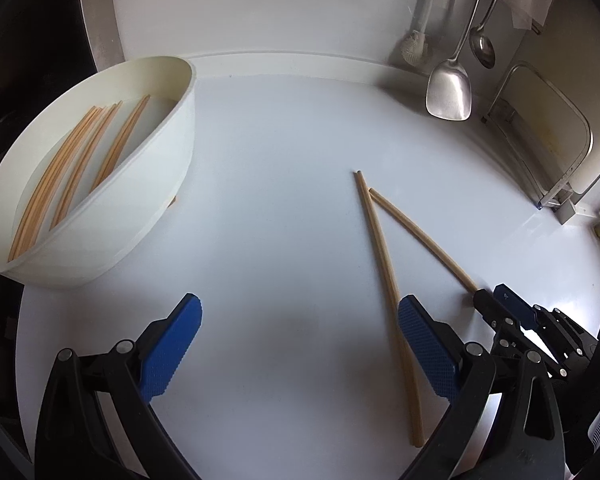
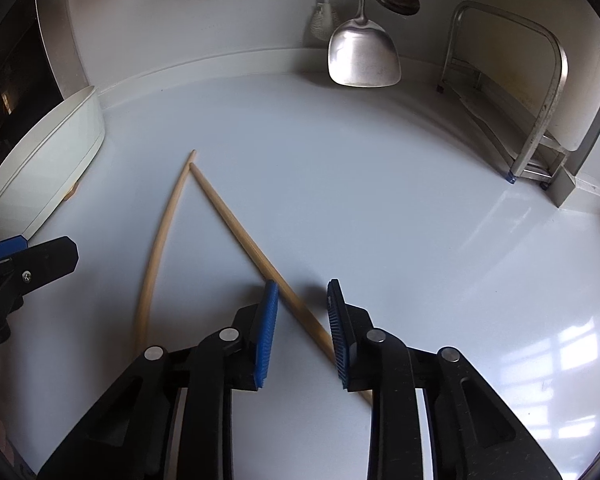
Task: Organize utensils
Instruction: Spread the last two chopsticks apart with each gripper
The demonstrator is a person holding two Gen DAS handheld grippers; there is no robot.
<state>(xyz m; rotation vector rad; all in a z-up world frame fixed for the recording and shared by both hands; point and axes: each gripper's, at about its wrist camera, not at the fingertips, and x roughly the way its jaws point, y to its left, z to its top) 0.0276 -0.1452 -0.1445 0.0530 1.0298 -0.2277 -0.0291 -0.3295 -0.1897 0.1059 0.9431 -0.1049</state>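
On counter: two loose wooden chopsticks form a V.
My right gripper: open astride one.
My left gripper: wide open.
White oval plastic tub: holds chopsticks.

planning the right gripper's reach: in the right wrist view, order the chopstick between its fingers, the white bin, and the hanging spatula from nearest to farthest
1. Chopstick: between the open fingers of the right gripper.
2. White bin: far left on the counter.
3. Spatula: hanging at the back wall, slightly right.
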